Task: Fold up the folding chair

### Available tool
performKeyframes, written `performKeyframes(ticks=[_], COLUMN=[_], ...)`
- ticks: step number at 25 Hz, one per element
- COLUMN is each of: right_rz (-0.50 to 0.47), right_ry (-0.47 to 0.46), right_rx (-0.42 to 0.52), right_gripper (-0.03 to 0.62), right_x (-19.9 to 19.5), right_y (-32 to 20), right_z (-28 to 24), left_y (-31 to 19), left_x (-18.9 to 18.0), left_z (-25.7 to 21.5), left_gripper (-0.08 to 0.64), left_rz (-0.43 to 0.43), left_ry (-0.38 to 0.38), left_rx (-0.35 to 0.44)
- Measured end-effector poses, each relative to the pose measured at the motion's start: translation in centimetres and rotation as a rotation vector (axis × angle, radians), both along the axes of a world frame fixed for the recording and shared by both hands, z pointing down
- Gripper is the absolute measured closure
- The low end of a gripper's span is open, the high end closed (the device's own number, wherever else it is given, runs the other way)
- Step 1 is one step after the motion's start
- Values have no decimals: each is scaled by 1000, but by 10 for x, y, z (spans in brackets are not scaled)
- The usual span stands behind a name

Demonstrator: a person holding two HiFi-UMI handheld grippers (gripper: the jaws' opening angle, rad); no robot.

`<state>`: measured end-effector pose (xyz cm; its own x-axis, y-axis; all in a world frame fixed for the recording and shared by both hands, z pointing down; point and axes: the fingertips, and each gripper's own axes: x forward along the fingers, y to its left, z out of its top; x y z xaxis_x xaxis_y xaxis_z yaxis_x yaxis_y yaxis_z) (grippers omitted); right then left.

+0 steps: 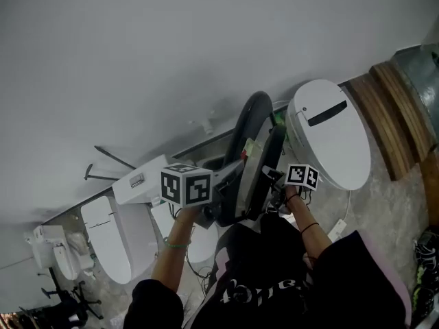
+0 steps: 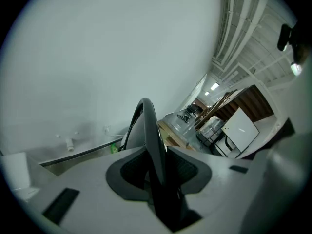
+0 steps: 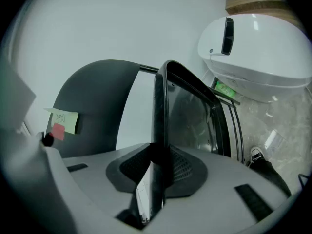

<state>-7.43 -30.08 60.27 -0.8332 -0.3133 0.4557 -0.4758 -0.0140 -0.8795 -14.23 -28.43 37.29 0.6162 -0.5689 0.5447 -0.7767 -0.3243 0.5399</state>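
Note:
The black folding chair (image 1: 250, 125) stands against the pale wall, its seat (image 1: 272, 162) swung close to the curved backrest. In the left gripper view, my left gripper (image 2: 158, 174) is shut on the thin rim of the backrest (image 2: 148, 128), which runs up between the dark pads. In the right gripper view, my right gripper (image 3: 158, 172) is shut on the edge of the seat panel (image 3: 163, 106). Left of it, the backrest (image 3: 92, 101) carries a yellow and red sticky note (image 3: 62, 122). In the head view the left gripper (image 1: 226, 178) and right gripper (image 1: 272, 178) flank the chair.
A white toilet (image 1: 336, 132) stands right of the chair, and shows in the right gripper view too (image 3: 256, 52). More white toilets (image 1: 110, 235) stand at the left. Wooden boards (image 1: 387, 108) lean at the right. Shoes (image 1: 425, 252) lie on the stone floor.

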Motion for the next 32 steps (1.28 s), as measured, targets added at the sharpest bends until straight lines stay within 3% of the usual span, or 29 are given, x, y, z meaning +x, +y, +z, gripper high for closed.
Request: performKeyframes(ticks=[5, 13, 25, 32], right_rz=[-24, 16, 193, 314], right_ry=[7, 39, 48, 25], right_rx=[-7, -19, -37, -44], right_gripper=[499, 499, 499, 499], right_x=[2, -18, -85, -115], right_y=[-52, -103, -184, -232], right_z=[9, 22, 24, 33], left_y=[-48, -103, -202, -251], left_x=[1, -23, -86, -109], left_z=[11, 26, 24, 31], left_gripper=[446, 446, 446, 448], left_rz=[-17, 14, 188, 310], left_ry=[-43, -34, -47, -118], left_rx=[-21, -41, -61, -48])
